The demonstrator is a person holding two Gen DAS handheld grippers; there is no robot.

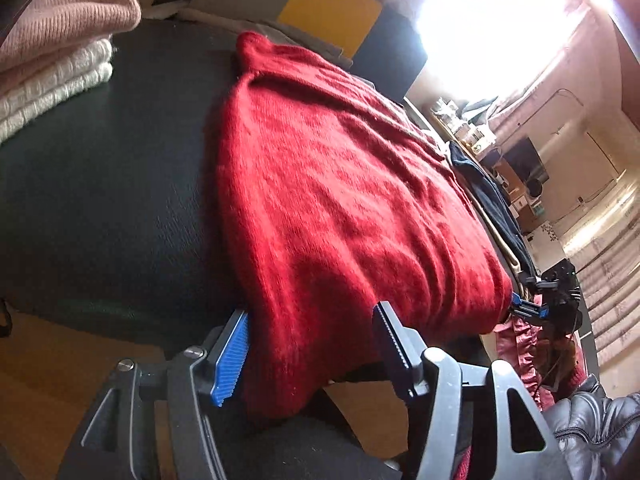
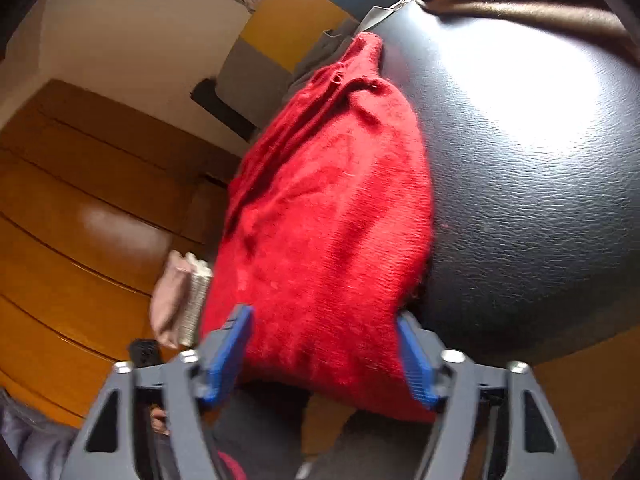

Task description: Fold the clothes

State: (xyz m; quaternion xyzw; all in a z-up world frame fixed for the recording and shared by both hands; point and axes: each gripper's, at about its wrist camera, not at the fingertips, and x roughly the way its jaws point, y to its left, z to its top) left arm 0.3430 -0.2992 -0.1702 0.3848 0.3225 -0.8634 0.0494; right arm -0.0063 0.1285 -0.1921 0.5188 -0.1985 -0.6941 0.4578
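Both jaws straddle the red sweater's (image 1: 340,184) hem hanging off the black tabletop's (image 1: 112,184) near edge, left gripper (image 1: 310,344) wide open, right gripper (image 2: 326,354) half-closed, neither pinching yet, probably lining up a fold.

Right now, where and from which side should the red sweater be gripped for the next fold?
Grip the red sweater by its near hem, which hangs over the black table's front edge. Come from the front, one hand-held gripper near each lower corner. The overhanging edge lets fingers pass above and below the knit.
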